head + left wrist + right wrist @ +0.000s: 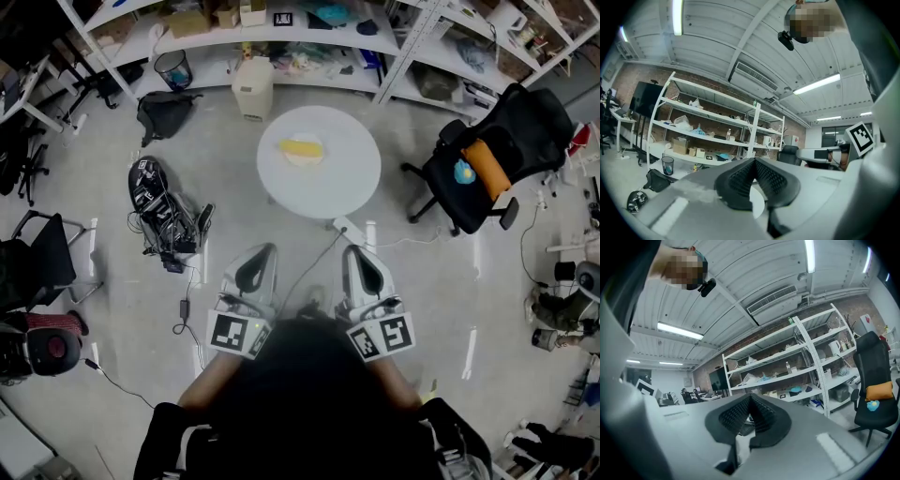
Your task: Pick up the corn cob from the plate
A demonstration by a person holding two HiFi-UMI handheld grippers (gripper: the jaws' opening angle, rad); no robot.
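In the head view a yellow corn cob lies on a pale plate at the far side of a round white table. My left gripper and right gripper are held close to my body, side by side, pointing level toward the table and well short of it. Both are shut with nothing between the jaws. In the left gripper view the left gripper shows its black pads meeting at the tip. The right gripper looks the same in its own view. The corn does not show in either gripper view.
A black office chair with an orange cushion stands right of the table. A black bag, a white canister and white shelving lie beyond it. A helmet and tangled cables sit on the floor at left.
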